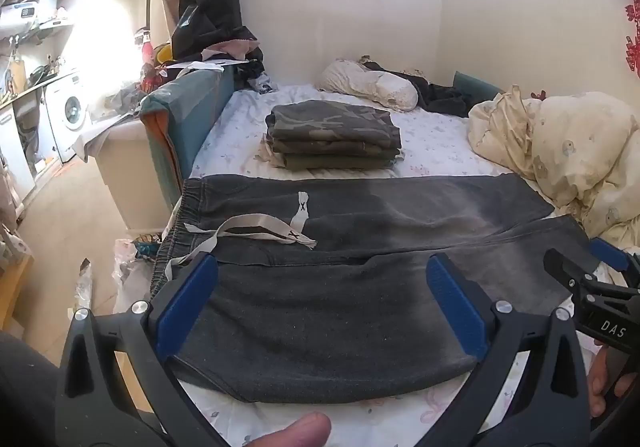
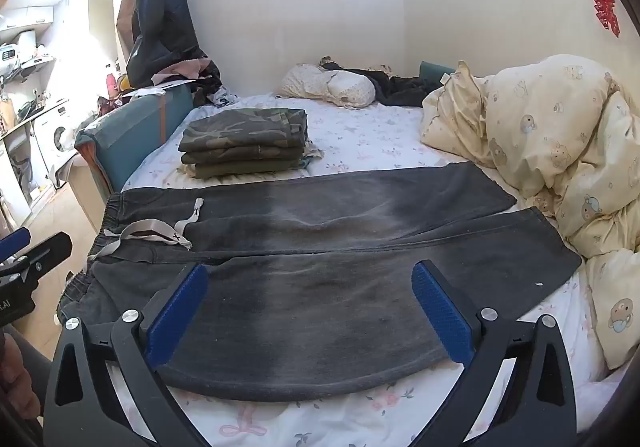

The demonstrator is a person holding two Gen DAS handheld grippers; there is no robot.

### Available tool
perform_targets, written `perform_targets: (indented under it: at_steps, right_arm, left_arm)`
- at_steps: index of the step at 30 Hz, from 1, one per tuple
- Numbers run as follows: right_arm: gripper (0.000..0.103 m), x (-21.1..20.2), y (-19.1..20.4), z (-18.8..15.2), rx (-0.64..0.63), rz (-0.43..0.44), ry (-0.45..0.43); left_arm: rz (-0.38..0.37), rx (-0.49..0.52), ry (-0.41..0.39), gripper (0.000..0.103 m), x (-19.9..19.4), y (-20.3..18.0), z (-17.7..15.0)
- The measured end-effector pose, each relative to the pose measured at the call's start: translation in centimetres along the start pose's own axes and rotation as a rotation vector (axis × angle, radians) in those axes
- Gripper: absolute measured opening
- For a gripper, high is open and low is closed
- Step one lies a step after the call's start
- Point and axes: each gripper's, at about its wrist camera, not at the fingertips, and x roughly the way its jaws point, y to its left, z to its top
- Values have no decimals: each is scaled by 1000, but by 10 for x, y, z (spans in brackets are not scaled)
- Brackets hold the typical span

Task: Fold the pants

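Dark grey pants (image 1: 360, 247) lie flat across the bed, waistband with a pale drawstring (image 1: 256, 233) at the left, leg ends at the right. They also show in the right wrist view (image 2: 340, 247). My left gripper (image 1: 320, 267) is open above the near leg by the waist end, holding nothing. My right gripper (image 2: 310, 275) is open above the near leg further right, holding nothing. The right gripper shows at the right edge of the left wrist view (image 1: 592, 287); the left gripper shows at the left edge of the right wrist view (image 2: 32, 255).
A stack of folded camouflage clothes (image 1: 334, 135) sits on the floral sheet (image 1: 436, 143) behind the pants. A cream duvet (image 2: 560, 151) is bunched at the right. A pillow (image 1: 368, 85) lies by the far wall. A teal bed end (image 1: 184, 119) and floor lie left.
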Motion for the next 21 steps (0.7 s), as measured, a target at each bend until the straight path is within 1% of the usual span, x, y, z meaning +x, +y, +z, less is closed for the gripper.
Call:
perform_targets:
  at_steps: [1,5,8,9,15,17,21]
  right_arm:
    - [103,0,0,0,0,-2,0]
    - [103,0,3,1,6,-3,-4]
    - [103,7,3,1,8,0,-4]
    - [103,-1,-4,0,10,-2,-8]
    - [103,-3,-12,1,15,-1,-10]
    - [103,0,-5,0,13,-7,-7]
    - [103,-1,-6,0,15,-6,-8]
  left_arm:
    - [-10,-19,-13,102,-1,2,0]
    - [-16,-15,-16,102,-3,9,-1]
    - [1,-4,-11,102,-2,4,0]
    - [1,-3,-9,102,-2,4,1]
    - [3,-2,-13,102,-3,6,1]
    - [2,-1,-12,102,-3,6,1]
    - [3,-2,-13,102,-3,6,0]
